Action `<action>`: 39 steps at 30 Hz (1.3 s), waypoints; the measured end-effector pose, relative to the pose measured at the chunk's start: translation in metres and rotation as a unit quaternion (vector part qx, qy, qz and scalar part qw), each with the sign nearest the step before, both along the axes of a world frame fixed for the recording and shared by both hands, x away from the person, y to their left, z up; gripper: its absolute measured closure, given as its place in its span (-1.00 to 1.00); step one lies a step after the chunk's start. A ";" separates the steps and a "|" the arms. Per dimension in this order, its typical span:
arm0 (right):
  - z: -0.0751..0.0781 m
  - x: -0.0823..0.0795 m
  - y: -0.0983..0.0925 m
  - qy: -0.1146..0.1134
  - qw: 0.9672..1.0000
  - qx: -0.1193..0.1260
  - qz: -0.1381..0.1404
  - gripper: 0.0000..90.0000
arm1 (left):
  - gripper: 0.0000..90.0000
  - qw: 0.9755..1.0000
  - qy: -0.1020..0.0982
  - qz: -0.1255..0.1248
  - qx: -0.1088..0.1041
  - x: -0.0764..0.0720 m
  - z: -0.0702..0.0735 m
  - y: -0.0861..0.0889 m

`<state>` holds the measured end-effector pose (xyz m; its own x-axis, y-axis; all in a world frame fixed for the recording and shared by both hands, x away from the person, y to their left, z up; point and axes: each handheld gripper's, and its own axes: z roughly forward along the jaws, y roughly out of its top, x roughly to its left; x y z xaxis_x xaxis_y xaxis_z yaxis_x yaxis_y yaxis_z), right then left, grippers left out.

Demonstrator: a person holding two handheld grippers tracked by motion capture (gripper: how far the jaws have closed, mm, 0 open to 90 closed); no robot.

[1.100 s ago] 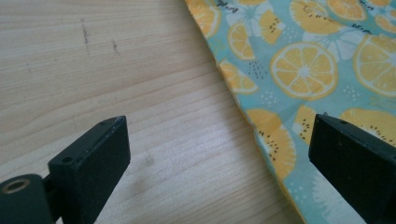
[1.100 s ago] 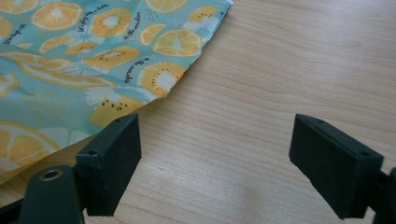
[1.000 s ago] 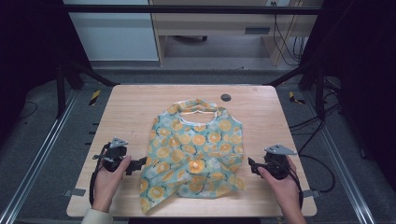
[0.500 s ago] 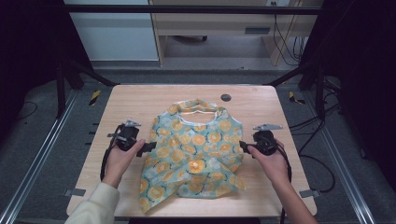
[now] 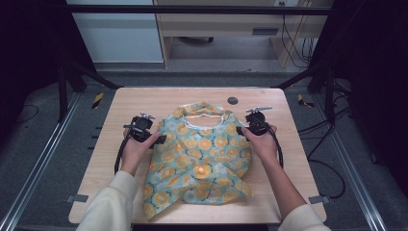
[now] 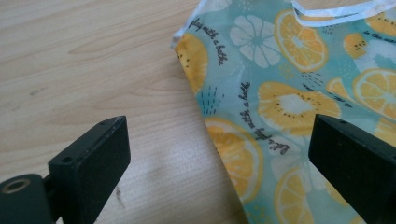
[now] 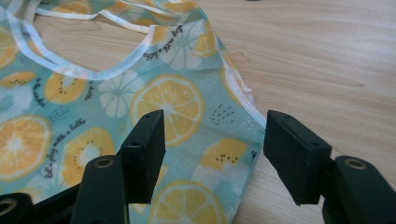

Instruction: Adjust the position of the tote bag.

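While flat, tote bag [image 5: 202, 154] lies empty-looking, table [image 5: 144, 103]

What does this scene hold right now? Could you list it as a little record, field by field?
surface: wooden table
main item: fruit-print cloth bag, lying flat, handles at the far end
left gripper: open, jaws either side of the bag's left edge
right gripper: open, jaws have just been closing, bag's right edge between them, not yet pinched
other item: small dark round thing beyond the bag
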<state>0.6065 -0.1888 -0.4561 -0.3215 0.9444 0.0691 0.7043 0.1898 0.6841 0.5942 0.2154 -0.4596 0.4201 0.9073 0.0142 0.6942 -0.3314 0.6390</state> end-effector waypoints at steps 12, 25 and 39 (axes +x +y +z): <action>-0.022 0.010 -0.001 0.033 0.999 0.011 -0.021 -0.22 | -0.88 1.000 0.014 0.003 -0.012 0.007 -0.004 -0.008; -0.028 0.013 0.003 0.039 0.999 0.004 -0.023 -0.06 | -0.80 1.000 0.011 0.001 -0.013 0.008 -0.006 -0.018; -0.030 0.011 0.010 0.042 0.999 -0.023 0.002 0.48 | -0.51 1.000 0.006 0.012 -0.016 0.009 -0.004 -0.010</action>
